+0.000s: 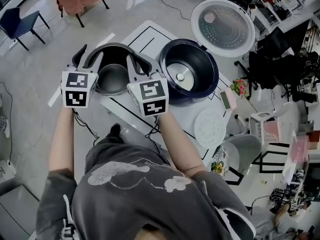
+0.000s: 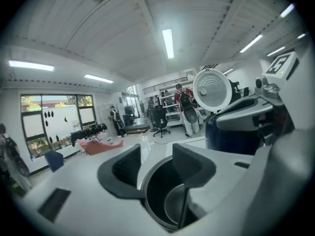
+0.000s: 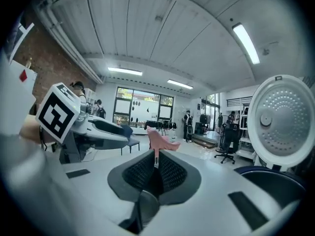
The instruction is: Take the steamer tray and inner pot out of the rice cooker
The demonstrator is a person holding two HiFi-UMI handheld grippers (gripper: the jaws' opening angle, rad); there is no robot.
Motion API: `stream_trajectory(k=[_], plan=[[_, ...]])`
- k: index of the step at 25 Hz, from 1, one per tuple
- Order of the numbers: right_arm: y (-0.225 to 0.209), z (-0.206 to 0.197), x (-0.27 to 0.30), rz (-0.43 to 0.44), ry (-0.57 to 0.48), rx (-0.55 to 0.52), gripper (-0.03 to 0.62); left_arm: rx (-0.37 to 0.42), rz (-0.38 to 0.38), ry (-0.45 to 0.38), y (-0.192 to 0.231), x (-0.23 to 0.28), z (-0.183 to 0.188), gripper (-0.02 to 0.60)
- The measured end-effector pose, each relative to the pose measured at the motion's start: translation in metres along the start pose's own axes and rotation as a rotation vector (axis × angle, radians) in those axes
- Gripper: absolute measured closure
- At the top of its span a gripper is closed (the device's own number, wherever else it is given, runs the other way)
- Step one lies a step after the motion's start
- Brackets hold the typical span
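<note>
Inner pot stands on the tabletop just left of the emptied rice cooker, and the steamer tray lies near the cooker; both removals appear complete, so the next move calls only for clearing away. Left gripper jaws stand apart and empty above the pot; right gripper jaws are together on nothing. Only the head view shows the tray

Rice cooker mouth was open, clear from above. Lid stood raised behind cooker, blocked far side. Inner pot was just L of cooker, blocked that side. Steamer tray lay near-R; table far-L was bare.
</note>
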State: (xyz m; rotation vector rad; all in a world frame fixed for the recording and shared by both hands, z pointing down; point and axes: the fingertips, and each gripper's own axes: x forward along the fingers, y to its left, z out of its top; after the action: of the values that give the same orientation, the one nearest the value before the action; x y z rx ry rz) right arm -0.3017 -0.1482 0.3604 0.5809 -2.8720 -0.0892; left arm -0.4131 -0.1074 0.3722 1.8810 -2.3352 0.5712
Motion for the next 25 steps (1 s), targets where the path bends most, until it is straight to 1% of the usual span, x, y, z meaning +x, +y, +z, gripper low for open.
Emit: stream_trajectory(k=[1,3,5,6,8,11,17,20,25], plan=[[0.002,0.0,-0.009,0.007,-0.003,0.01,0.549,0.005,0.033,-0.002,-0.004,-0.008,-0.002,0.4],[0.004,0.0,-0.029,0.031,-0.023,0.061,0.56,0.019,0.088,0.005,-0.014,-0.023,-0.009,0.463],[0.006,0.005,-0.048,0.069,-0.075,0.133,0.565,0.013,0.14,0.005,-0.021,-0.038,-0.015,0.55],[0.009,0.007,-0.056,0.087,-0.099,0.154,0.565,0.001,0.159,0.005,-0.024,-0.046,-0.018,0.569],[0.014,0.008,-0.069,0.105,-0.113,0.143,0.566,-0.022,0.18,0.016,-0.029,-0.061,-0.025,0.572],[0.022,0.005,-0.083,0.123,-0.096,0.09,0.566,-0.049,0.193,0.038,-0.037,-0.079,-0.033,0.572],[0.034,-0.009,-0.122,0.173,-0.074,0.017,0.566,-0.117,0.176,0.085,-0.074,-0.115,-0.049,0.574],[0.042,-0.02,-0.141,0.213,-0.06,0.029,0.566,-0.123,0.185,0.114,-0.093,-0.136,-0.061,0.574],[0.047,-0.035,-0.158,0.239,-0.028,0.065,0.566,-0.134,0.19,0.158,-0.111,-0.158,-0.073,0.574]])
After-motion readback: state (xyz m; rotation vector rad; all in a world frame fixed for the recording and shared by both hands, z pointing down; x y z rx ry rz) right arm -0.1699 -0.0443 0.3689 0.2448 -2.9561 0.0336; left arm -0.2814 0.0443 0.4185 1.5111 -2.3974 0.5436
